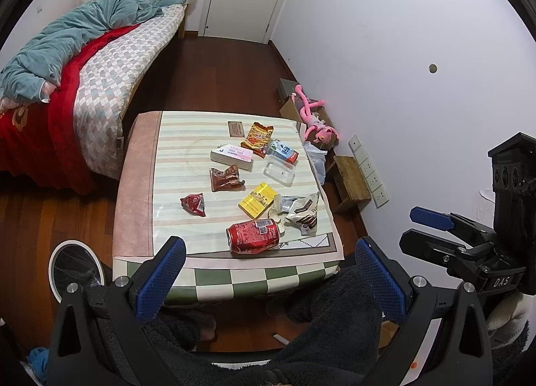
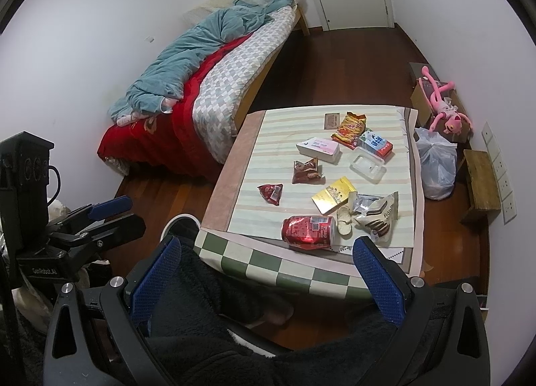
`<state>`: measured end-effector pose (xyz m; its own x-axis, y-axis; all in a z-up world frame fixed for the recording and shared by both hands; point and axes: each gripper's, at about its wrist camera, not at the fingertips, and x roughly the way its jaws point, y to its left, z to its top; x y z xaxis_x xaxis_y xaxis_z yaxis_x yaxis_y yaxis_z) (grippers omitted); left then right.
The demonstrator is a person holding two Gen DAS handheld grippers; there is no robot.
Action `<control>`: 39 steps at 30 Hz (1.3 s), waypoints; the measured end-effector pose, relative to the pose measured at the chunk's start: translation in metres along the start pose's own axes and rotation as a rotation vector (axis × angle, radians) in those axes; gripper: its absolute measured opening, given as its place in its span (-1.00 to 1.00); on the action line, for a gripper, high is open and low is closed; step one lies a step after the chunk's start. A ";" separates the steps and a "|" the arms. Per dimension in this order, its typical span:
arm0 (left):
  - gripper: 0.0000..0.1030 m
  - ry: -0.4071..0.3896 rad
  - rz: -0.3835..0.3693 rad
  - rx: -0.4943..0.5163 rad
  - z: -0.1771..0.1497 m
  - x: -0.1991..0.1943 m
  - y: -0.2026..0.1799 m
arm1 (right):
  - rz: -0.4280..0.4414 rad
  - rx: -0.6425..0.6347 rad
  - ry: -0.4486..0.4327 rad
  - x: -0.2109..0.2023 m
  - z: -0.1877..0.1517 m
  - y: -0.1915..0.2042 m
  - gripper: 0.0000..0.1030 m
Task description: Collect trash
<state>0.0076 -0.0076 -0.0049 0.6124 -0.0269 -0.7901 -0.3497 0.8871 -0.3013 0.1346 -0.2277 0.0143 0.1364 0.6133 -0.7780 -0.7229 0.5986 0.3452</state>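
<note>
Trash lies on a small table (image 1: pixel 134 191) (image 2: pixel 227 191). A crushed red cola can (image 1: pixel 253 237) (image 2: pixel 308 230) lies nearest the front edge. Beside it are a white crumpled wrapper (image 1: pixel 303 213) (image 2: pixel 377 213), a yellow box (image 1: pixel 256 200) (image 2: pixel 333 198), a small red wrapper (image 1: pixel 193 204) (image 2: pixel 270 193), a brown wrapper (image 1: pixel 226 179) (image 2: pixel 306 170), a clear plastic tray (image 1: pixel 278 170) (image 2: pixel 366 163), a white box (image 1: pixel 231 156) (image 2: pixel 317 148), an orange snack bag (image 1: pixel 257 138) (image 2: pixel 348 128) and a blue carton (image 1: pixel 283 150) (image 2: pixel 374 144). My left gripper (image 1: pixel 268 275) is open and empty, above the table's front edge. My right gripper (image 2: pixel 268 275) is open and empty, held beside it.
A white-rimmed bin (image 1: pixel 75 270) (image 2: pixel 179 223) stands on the floor left of the table. A plastic bag (image 2: pixel 435 165), a wooden stool (image 1: pixel 350 178) (image 2: pixel 480 181) and a pink plush toy (image 1: pixel 315 118) (image 2: pixel 442 108) are to the right by the wall. A bed (image 1: pixel 83 91) (image 2: pixel 207 91) is to the left.
</note>
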 end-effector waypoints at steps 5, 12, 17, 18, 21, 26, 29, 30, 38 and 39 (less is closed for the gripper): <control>1.00 0.001 -0.001 -0.002 0.000 0.000 0.000 | -0.003 0.001 0.001 0.001 0.001 0.001 1.00; 1.00 -0.001 -0.001 0.000 0.000 0.001 -0.001 | -0.002 0.001 0.000 0.001 0.000 0.003 1.00; 1.00 0.001 -0.001 -0.002 0.000 0.001 0.000 | -0.001 0.001 0.001 0.002 0.001 0.004 1.00; 1.00 0.001 -0.001 -0.002 0.000 0.000 0.000 | 0.000 0.002 0.000 0.002 0.001 0.004 1.00; 1.00 -0.002 -0.002 -0.002 0.000 0.001 0.000 | -0.002 0.000 -0.001 0.002 -0.002 0.008 1.00; 1.00 -0.001 -0.005 0.000 0.000 0.001 0.001 | -0.002 0.001 -0.001 0.002 -0.001 0.007 1.00; 1.00 0.000 -0.008 0.003 0.001 -0.002 0.001 | -0.002 0.000 0.000 0.001 -0.001 0.006 1.00; 1.00 -0.001 -0.008 0.002 0.001 -0.002 0.001 | -0.001 0.000 0.000 0.001 -0.001 0.006 1.00; 1.00 0.000 -0.008 0.003 0.003 -0.002 -0.001 | -0.003 0.001 -0.001 0.002 0.000 0.009 1.00; 1.00 0.000 -0.008 0.004 0.003 -0.002 -0.001 | -0.002 0.002 -0.002 0.002 0.000 0.010 1.00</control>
<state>0.0083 -0.0072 -0.0015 0.6150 -0.0336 -0.7878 -0.3425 0.8885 -0.3053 0.1278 -0.2207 0.0164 0.1388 0.6131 -0.7778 -0.7210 0.6009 0.3450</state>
